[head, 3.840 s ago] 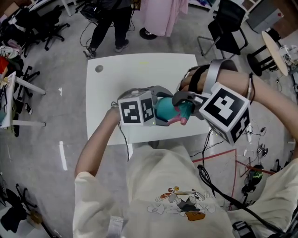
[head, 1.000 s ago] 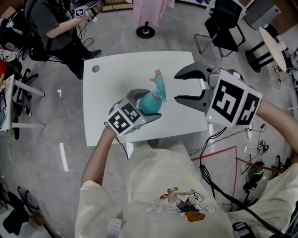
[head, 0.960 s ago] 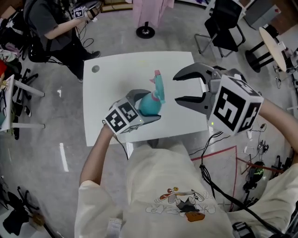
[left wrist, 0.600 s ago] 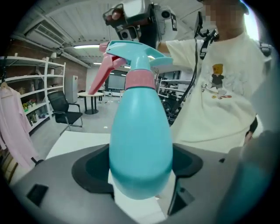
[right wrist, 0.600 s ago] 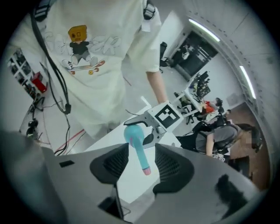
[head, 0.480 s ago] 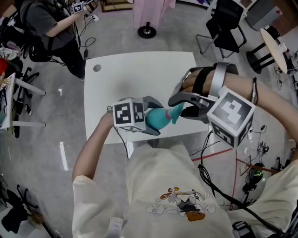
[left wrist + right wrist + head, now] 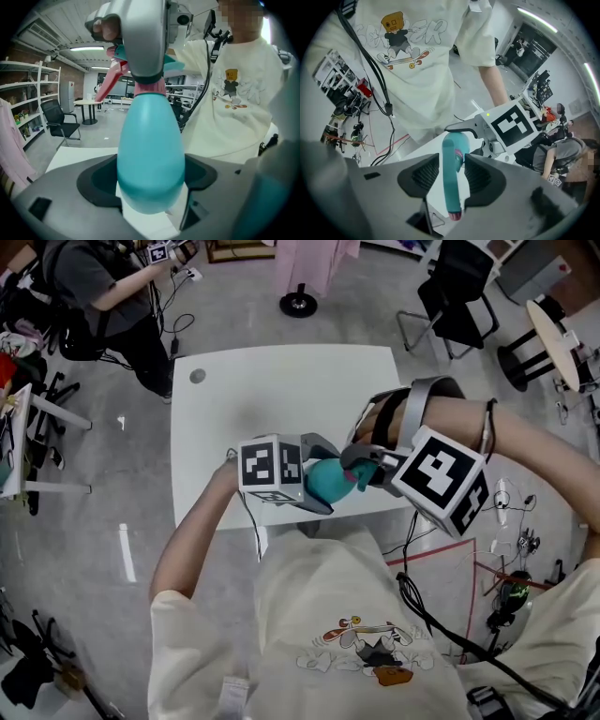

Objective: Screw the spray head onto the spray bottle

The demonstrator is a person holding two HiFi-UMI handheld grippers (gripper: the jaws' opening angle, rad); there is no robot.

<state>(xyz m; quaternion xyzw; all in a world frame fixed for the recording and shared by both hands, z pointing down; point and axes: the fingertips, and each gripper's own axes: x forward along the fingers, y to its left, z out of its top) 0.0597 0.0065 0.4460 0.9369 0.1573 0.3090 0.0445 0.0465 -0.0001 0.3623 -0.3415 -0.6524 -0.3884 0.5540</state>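
A teal spray bottle [image 7: 325,482] is held above the table's near edge, with my left gripper [image 7: 309,486] shut on its round body [image 7: 150,150]. The bottle lies tilted, its neck toward the right. The teal spray head [image 7: 452,164], with its pink trigger [image 7: 110,79], sits on the neck. My right gripper [image 7: 364,470] points down over the head. Its jaws stand open on either side of the spray head [image 7: 356,474], close to it, and I see no pad pressing. The left gripper's marker cube [image 7: 511,124] shows beyond the head.
The white table [image 7: 281,390] carries a small grey disc [image 7: 197,376] at its far left corner. A seated person [image 7: 94,287] is beyond the table at the left. A black chair [image 7: 459,287] and a round side table [image 7: 553,334] stand at the right. Cables lie on the floor [image 7: 506,587].
The left gripper has rolled, tipping the bottle from upright over toward the right. The right gripper, which stood apart and wide, has turned, come down and moved its jaws around the spray head.
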